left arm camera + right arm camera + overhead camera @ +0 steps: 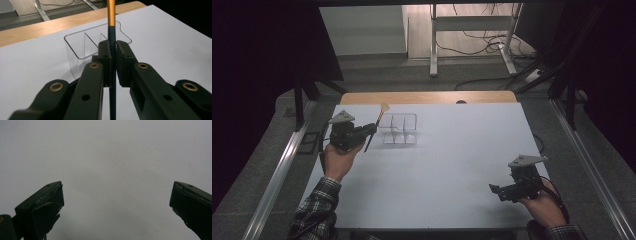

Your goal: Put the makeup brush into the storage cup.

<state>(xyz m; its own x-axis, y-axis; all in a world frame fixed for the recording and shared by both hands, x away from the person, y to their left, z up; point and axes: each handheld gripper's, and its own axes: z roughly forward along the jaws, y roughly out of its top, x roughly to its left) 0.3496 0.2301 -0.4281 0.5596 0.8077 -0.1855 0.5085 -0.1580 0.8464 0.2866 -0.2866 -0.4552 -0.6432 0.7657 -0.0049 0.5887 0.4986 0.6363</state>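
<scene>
My left gripper (373,129) (112,46) is shut on a thin pen-like stick (381,114) (111,15), dark blue low down and orange at its upper end. The stick stands nearly upright between the pads, just left of a clear plastic organizer (399,129) (75,47) with open compartments. The organizer stands on the white table top (452,160) near the far left. My right gripper (494,190) (117,188) stands open at the near right, with nothing between its fingers and bare white surface under it.
A wooden strip (427,97) borders the table's far edge. Metal rails (277,175) run along both sides. Beyond the table are a desk frame (472,30) and cables on the floor.
</scene>
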